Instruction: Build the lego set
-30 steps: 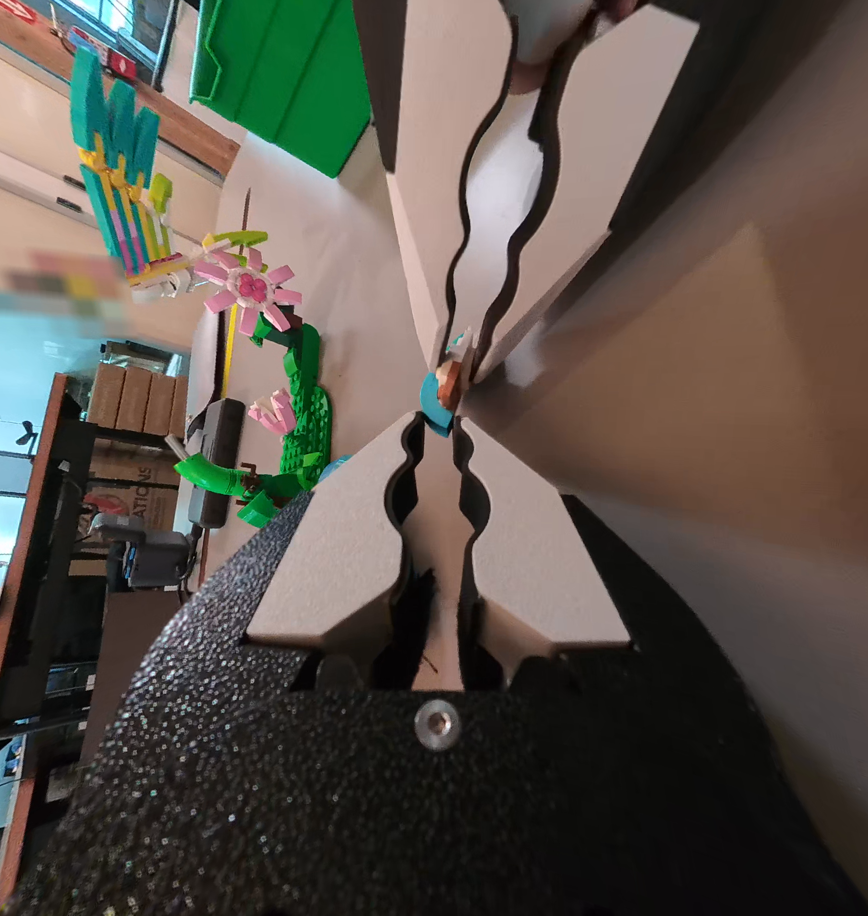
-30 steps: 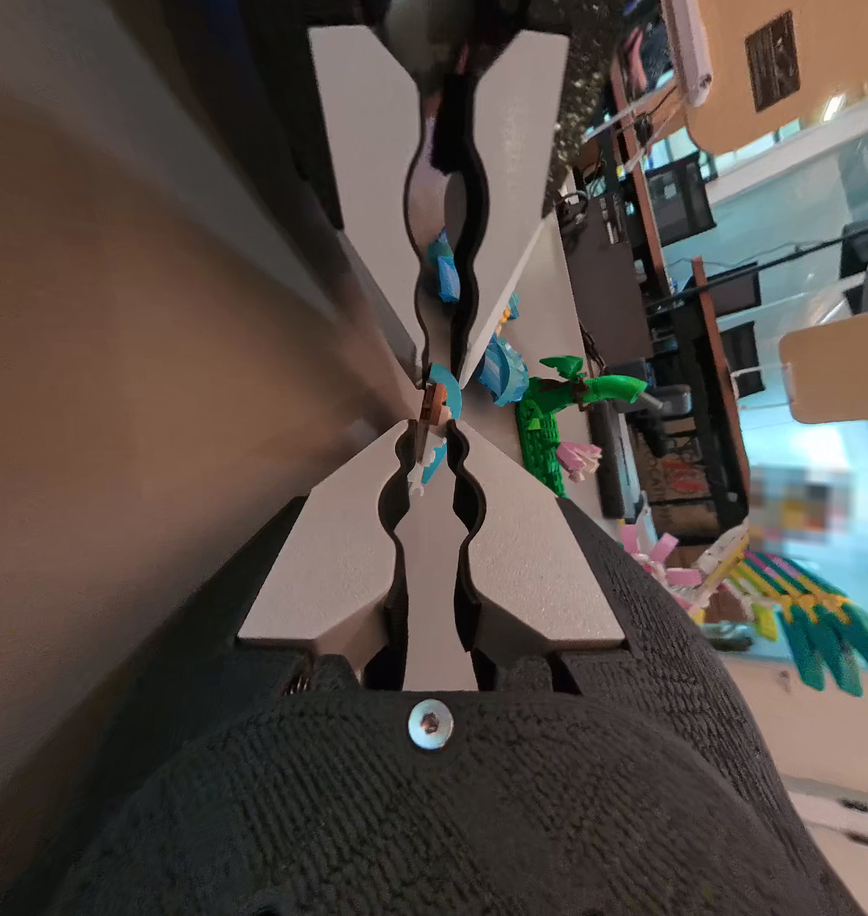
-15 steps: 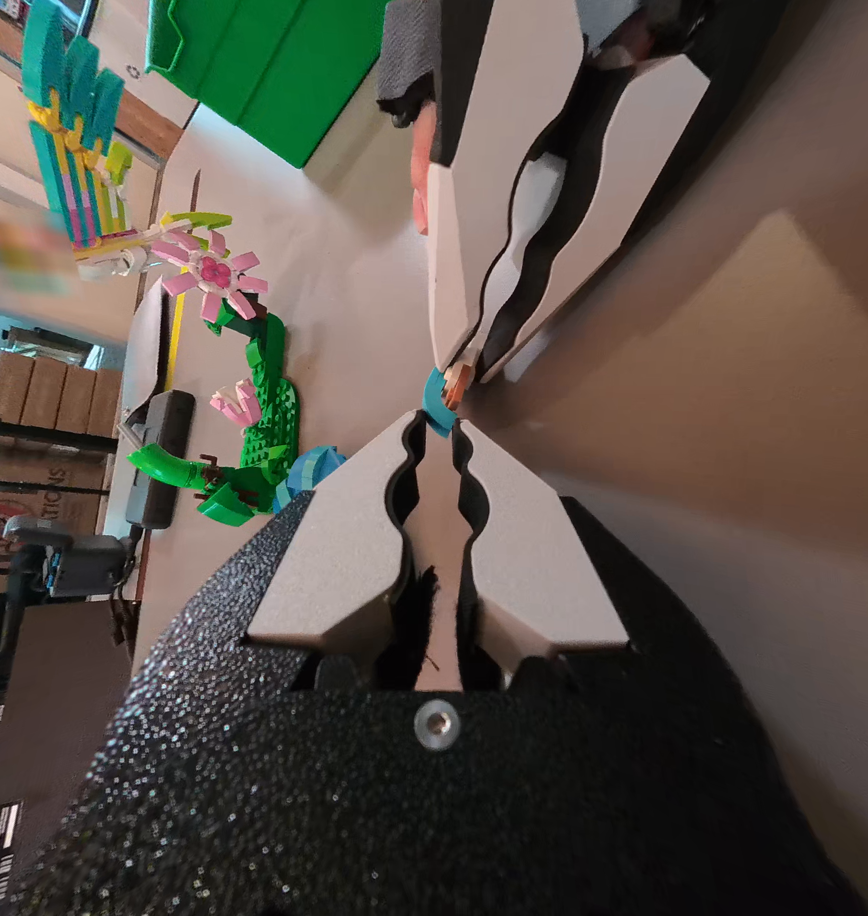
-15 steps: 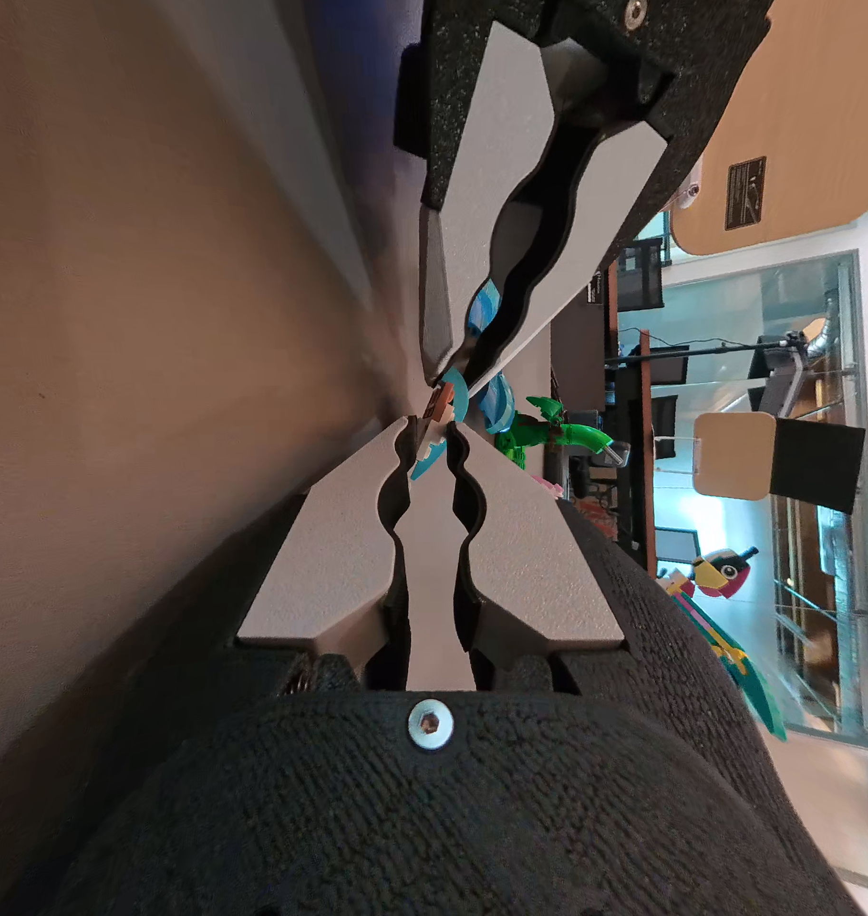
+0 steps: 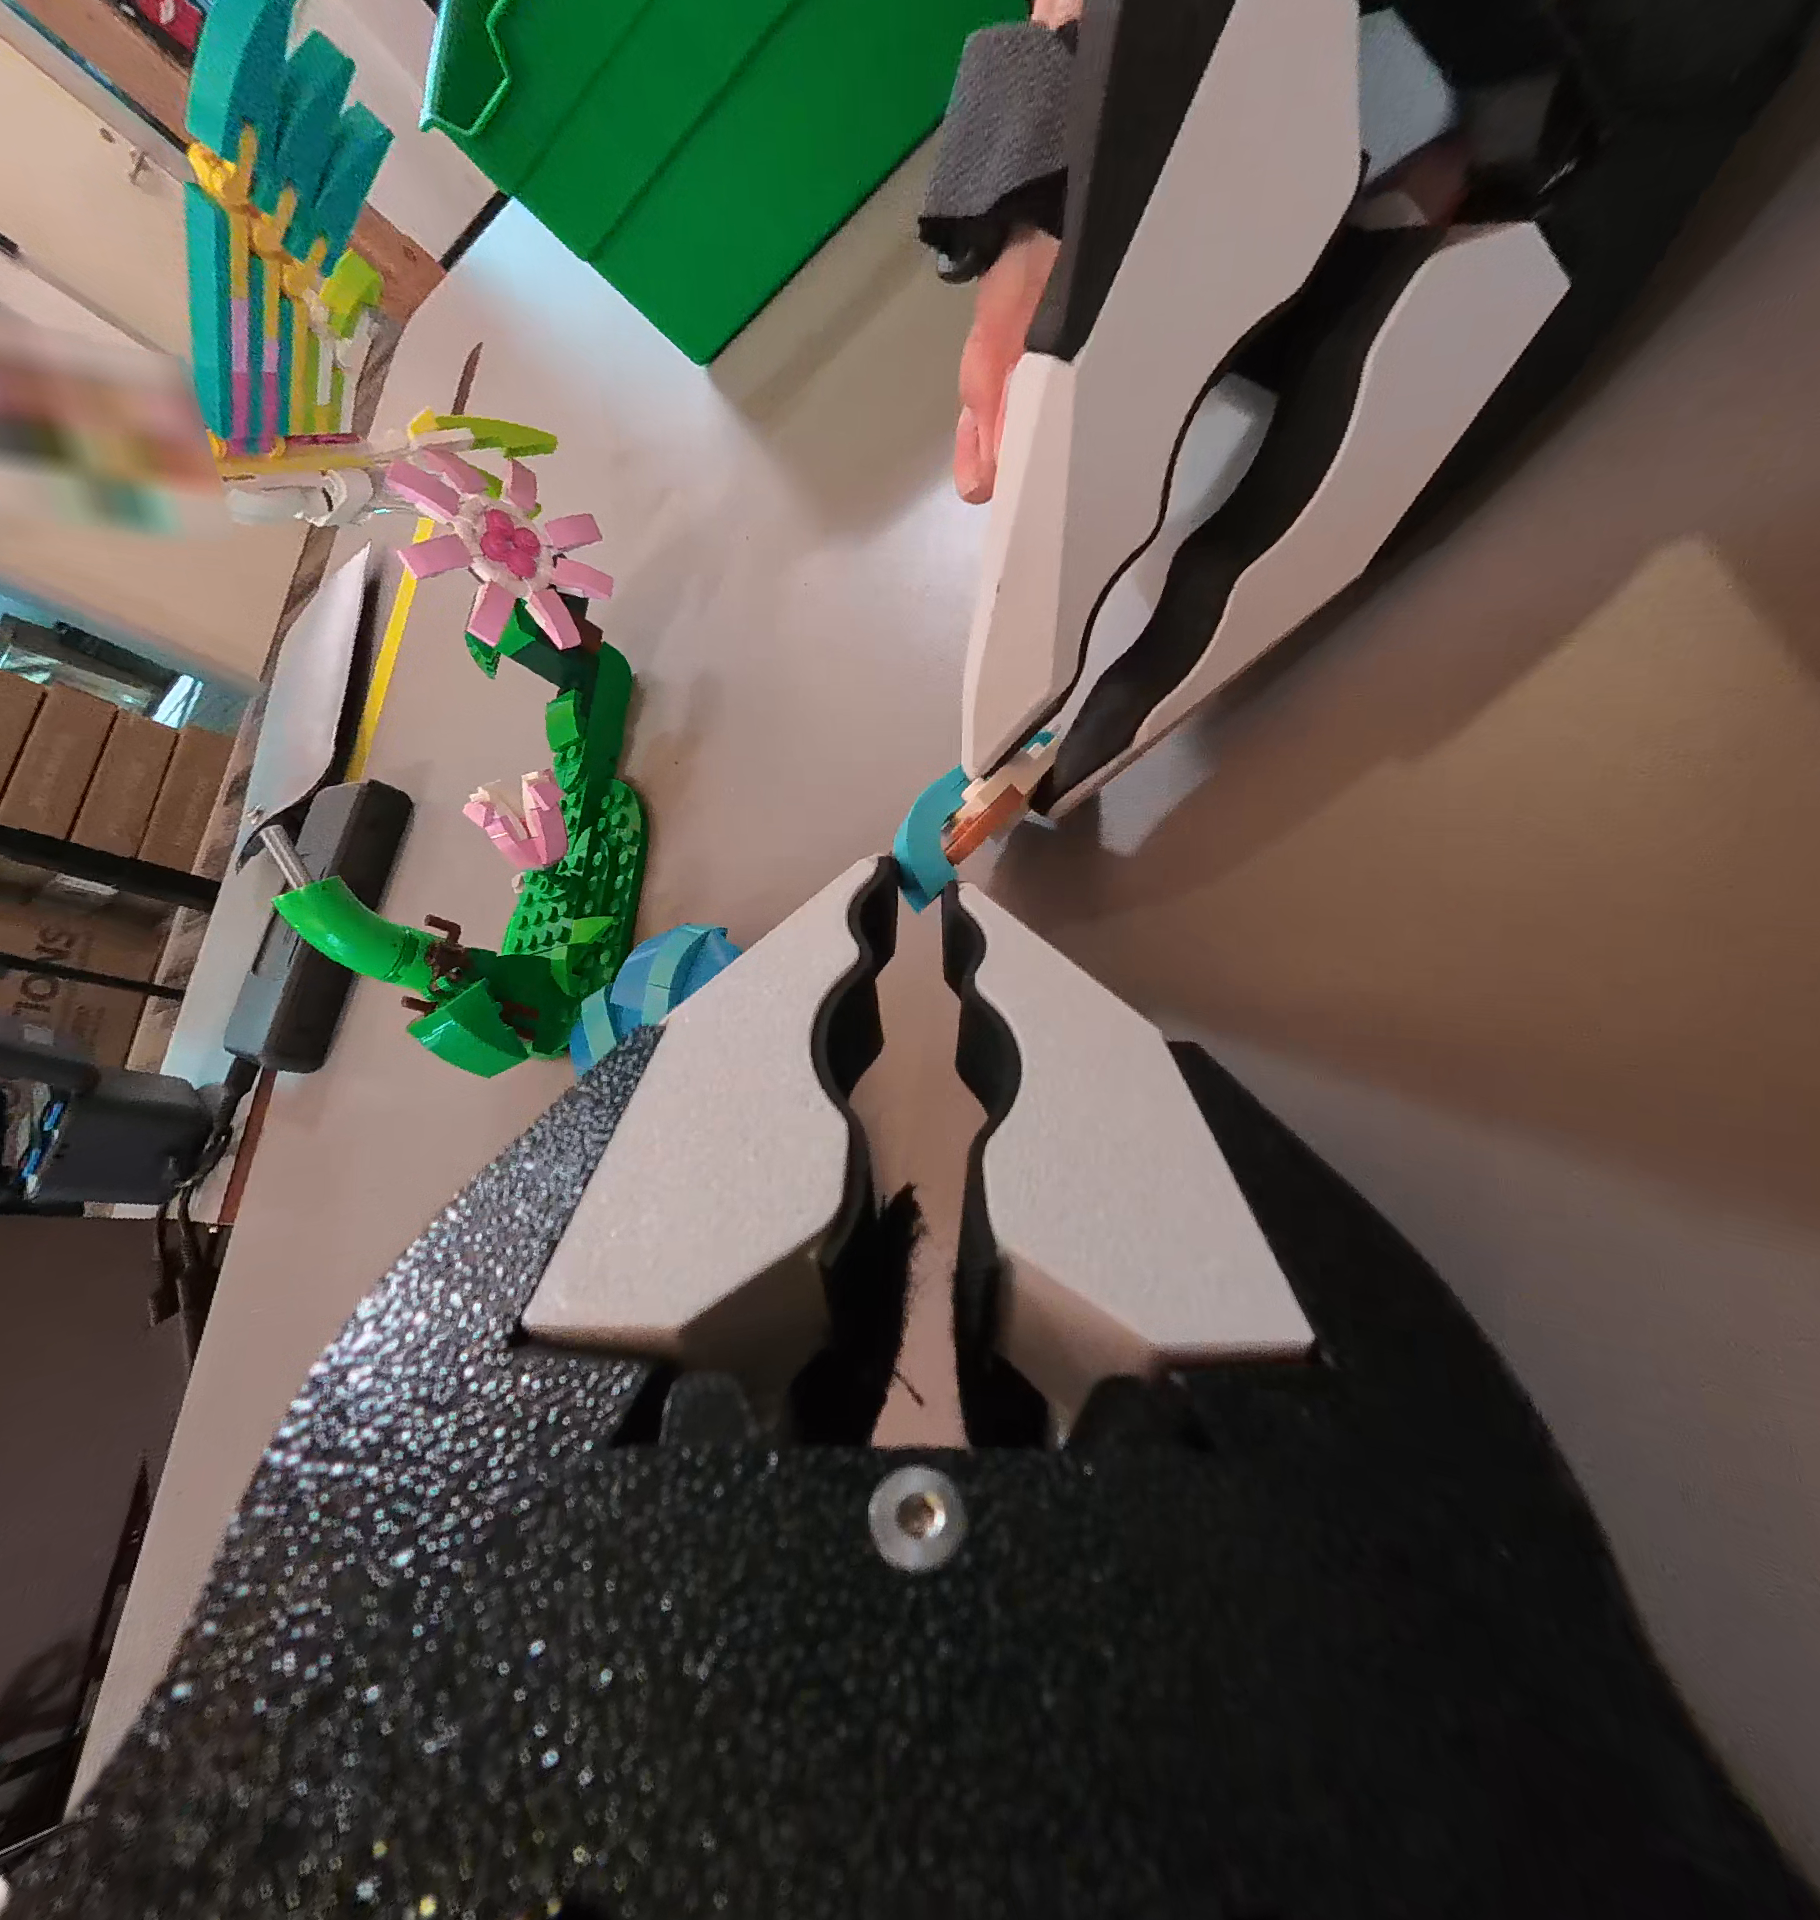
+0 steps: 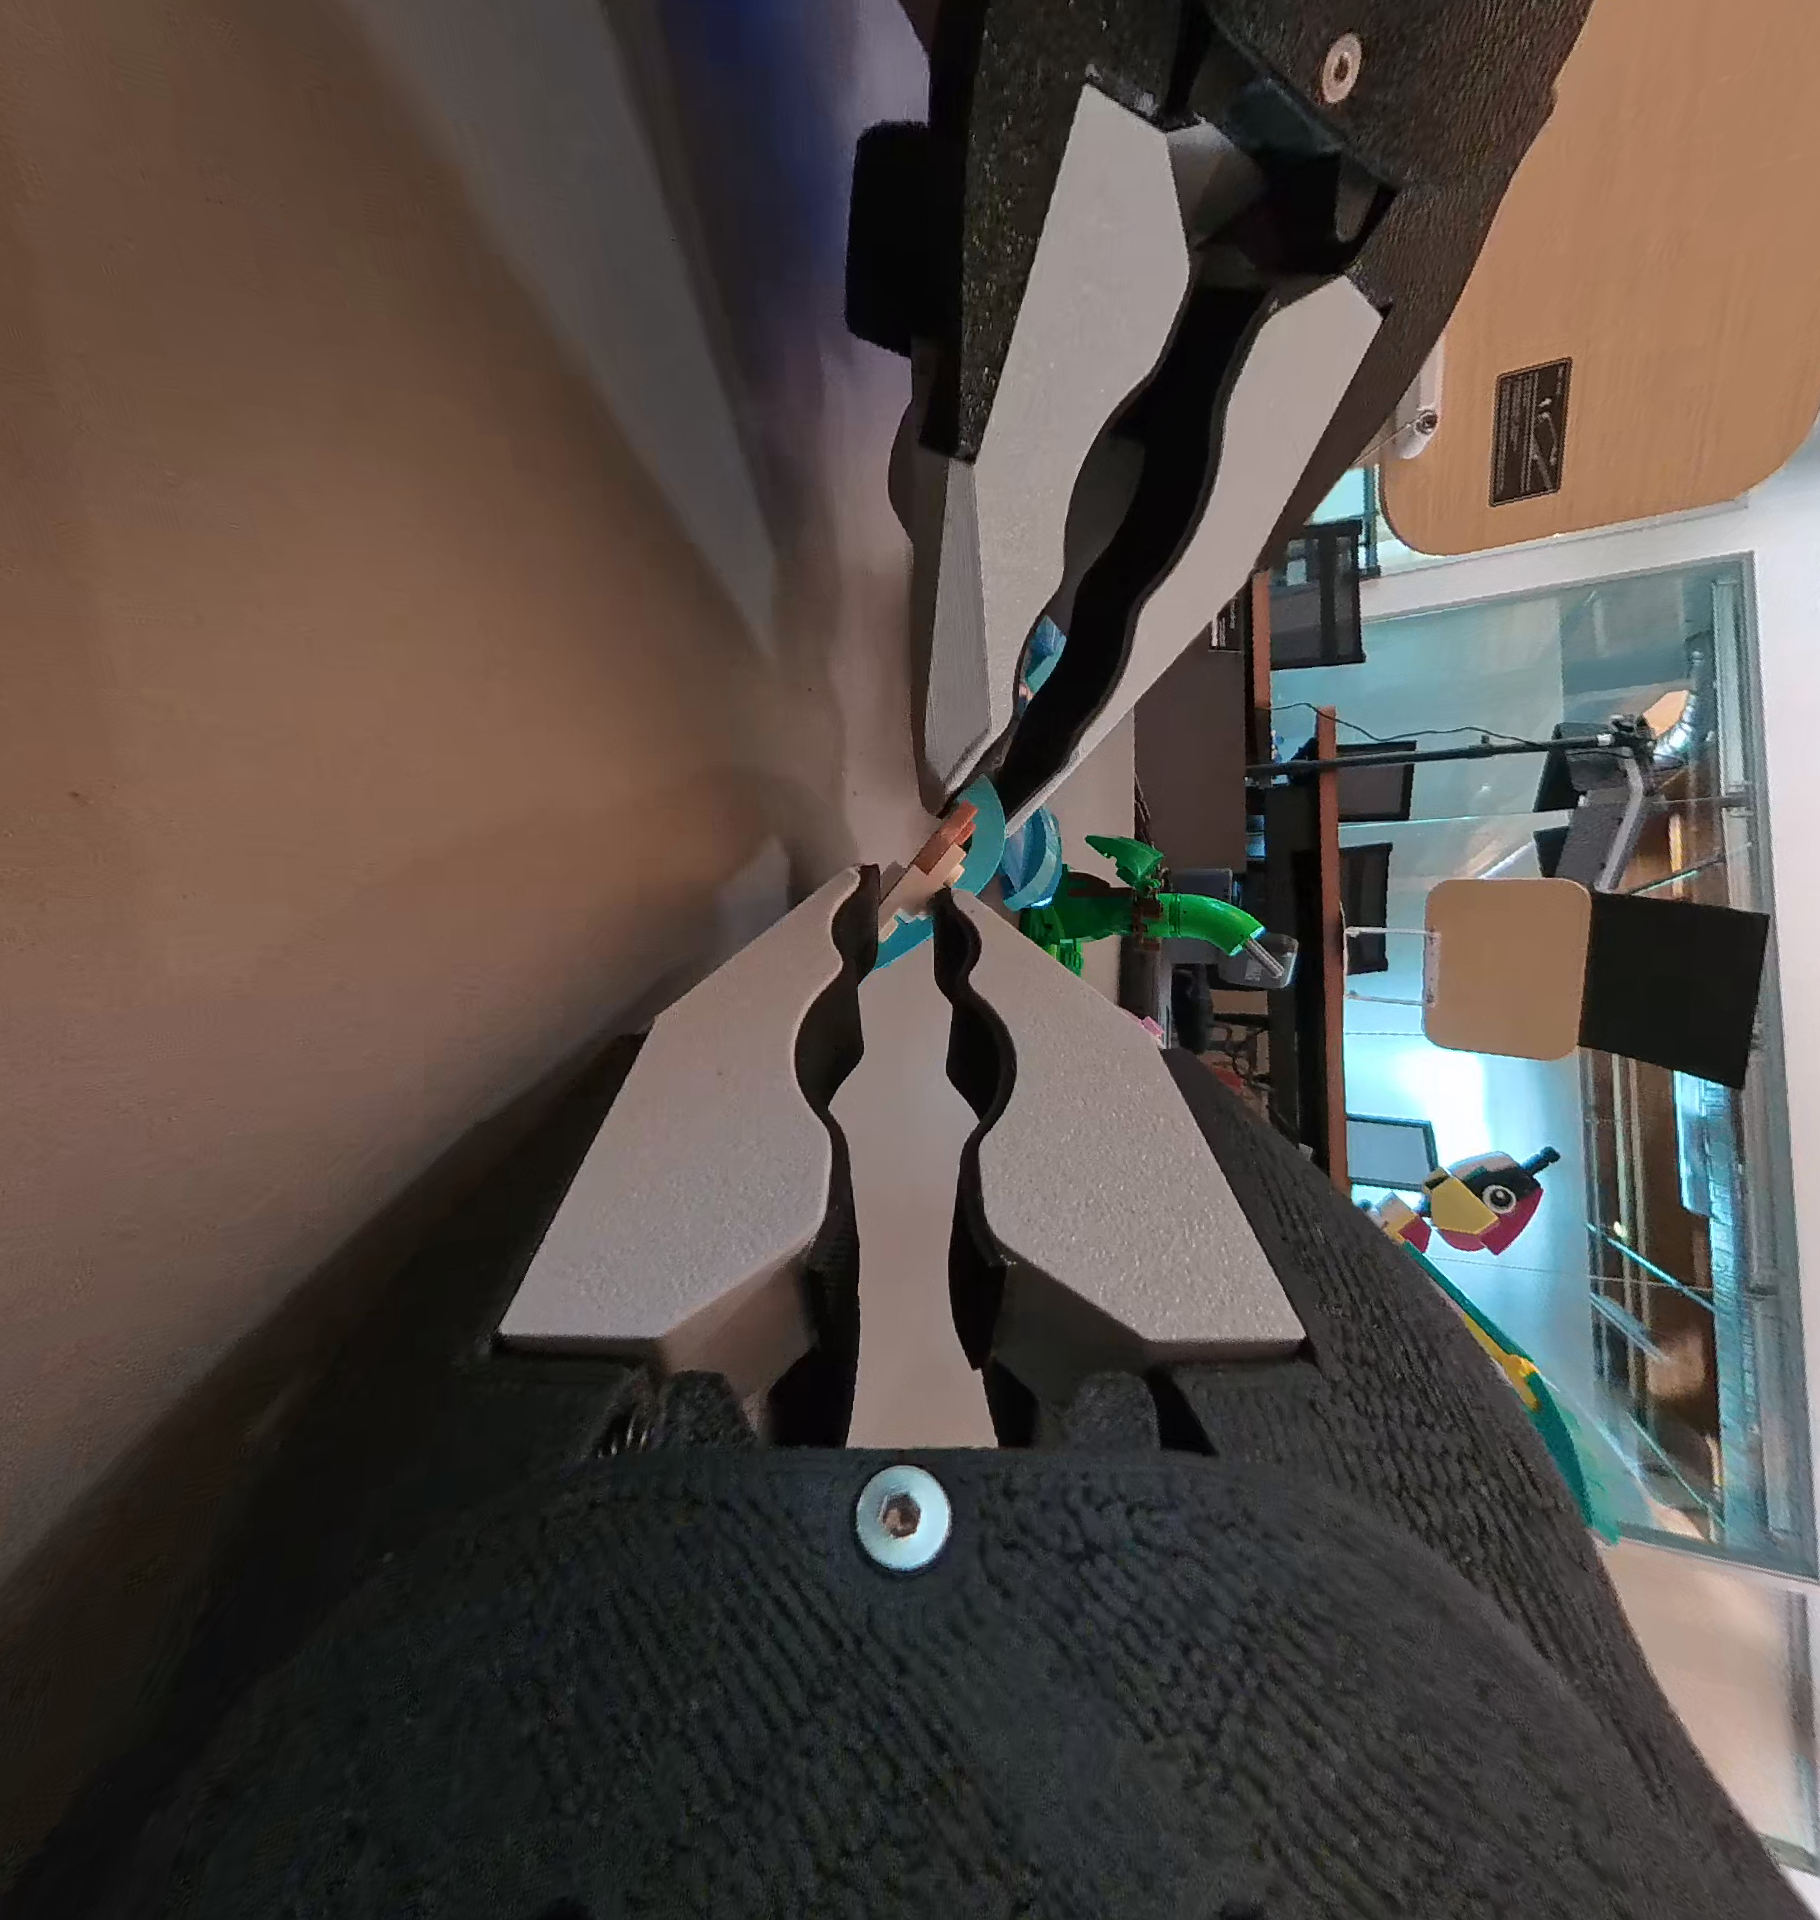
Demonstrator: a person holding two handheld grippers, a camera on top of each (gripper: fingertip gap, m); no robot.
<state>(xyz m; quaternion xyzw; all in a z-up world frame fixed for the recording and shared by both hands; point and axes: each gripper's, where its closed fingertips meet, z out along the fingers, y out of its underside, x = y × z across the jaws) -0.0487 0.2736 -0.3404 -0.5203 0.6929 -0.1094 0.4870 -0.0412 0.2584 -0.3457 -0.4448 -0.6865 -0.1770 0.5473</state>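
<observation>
My two grippers meet tip to tip above a beige table (image 5: 802, 520). My left gripper (image 5: 916, 891) is shut on the end of a small teal curved brick (image 5: 925, 840). That brick joins a brown and white brick piece (image 5: 989, 810), which my right gripper (image 5: 1031, 781) pinches from the upper right. In the right wrist view, my right gripper (image 6: 904, 894) is shut on the white and blue end of the piece (image 6: 908, 914). The left gripper (image 6: 973, 802) comes down from above onto the teal curved brick (image 6: 986, 831).
On the table to the left lie a brick plant with a pink flower (image 5: 511, 542) and green leaves (image 5: 584, 831), a blue round brick part (image 5: 667, 971) and a dark grey device (image 5: 314, 914). A green bin (image 5: 729, 135) stands behind. A brick bird (image 6: 1488, 1205) shows at the right.
The right gripper has swung from head-on to slanting in from the upper right. Both grippers stayed shut on the small brick assembly, and both views have turned.
</observation>
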